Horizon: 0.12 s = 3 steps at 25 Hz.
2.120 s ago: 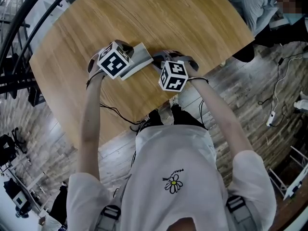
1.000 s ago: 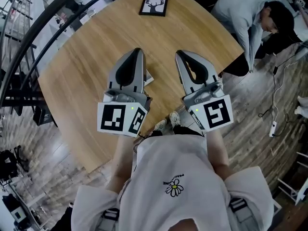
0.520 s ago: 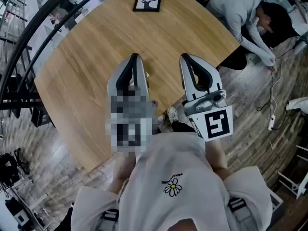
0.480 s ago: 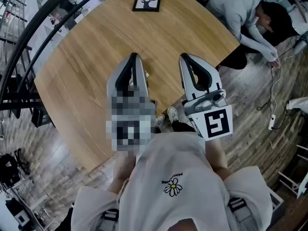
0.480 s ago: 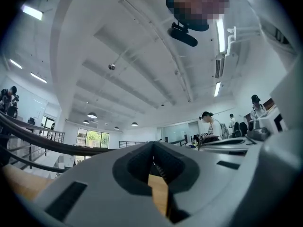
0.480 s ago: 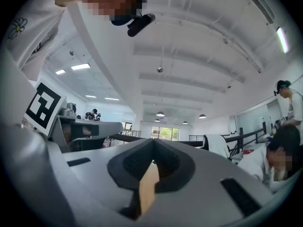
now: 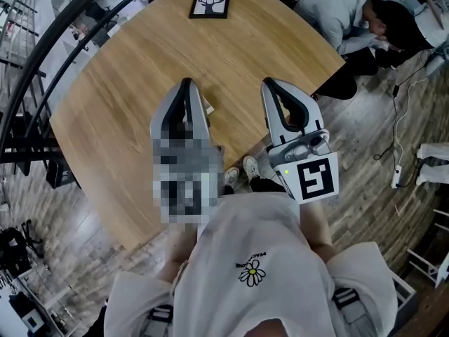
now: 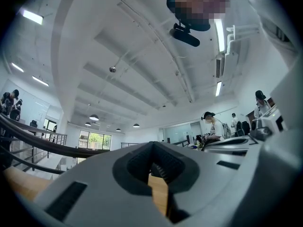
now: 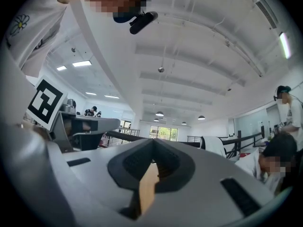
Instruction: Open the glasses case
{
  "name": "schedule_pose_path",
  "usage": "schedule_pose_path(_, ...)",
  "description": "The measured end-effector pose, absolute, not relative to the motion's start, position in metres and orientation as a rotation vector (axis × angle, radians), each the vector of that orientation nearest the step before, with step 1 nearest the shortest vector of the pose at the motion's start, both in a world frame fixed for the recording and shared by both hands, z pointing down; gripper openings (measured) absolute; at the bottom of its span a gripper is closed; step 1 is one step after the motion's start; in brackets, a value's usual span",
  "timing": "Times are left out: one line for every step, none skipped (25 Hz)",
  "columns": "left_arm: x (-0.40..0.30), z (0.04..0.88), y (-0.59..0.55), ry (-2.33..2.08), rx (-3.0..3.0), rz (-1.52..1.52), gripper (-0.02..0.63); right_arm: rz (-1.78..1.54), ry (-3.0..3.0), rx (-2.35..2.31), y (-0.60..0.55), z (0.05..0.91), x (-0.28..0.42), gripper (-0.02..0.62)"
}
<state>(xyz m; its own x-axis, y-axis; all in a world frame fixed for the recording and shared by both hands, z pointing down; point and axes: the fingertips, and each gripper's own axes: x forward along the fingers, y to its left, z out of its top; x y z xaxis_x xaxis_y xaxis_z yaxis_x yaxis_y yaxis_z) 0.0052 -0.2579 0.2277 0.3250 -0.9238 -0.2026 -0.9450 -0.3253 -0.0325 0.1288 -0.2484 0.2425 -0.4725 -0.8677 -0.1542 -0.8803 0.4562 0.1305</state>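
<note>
Glasses case [image 7: 208,108] behind left claw [image 7: 186,83], axis unclear

At the far edge of the wooden table [image 7: 119,90] in front of you, a black-framed deer picture [image 7: 210,2] lies flat on the surface. Just beyond the table's far right corner, a person in a grey top [image 7: 337,9] bends low over the plank floor [image 7: 372,118], where a thin cable [image 7: 401,128] runs towards a white power strip [image 7: 397,174]. Off the table's left edge a dark curved railing [image 7: 42,44] sweeps past you, and long ceiling lights [image 9: 286,44] glow overhead.
</note>
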Motion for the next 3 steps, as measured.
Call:
schedule_pose_path(0.0060, 0.2271, -0.2573, 1.728, -2.434, 0.219, 0.017, 0.281, 2.625, -1.578, -0.2483, 0.2439, 0.1290, 0.008)
schedule_pose_path(0.0070, 0.2262, -0.2566, 1.723, -2.431, 0.218, 0.017, 0.275, 2.628, -1.581, -0.2482, 0.2451, 0.1294, 0.006)
schedule_pose_path(0.0080, 0.2252, -0.2560, 1.717, -2.428, 0.216, 0.017, 0.273, 2.631, -1.583, -0.2482, 0.2462, 0.1300, 0.006)
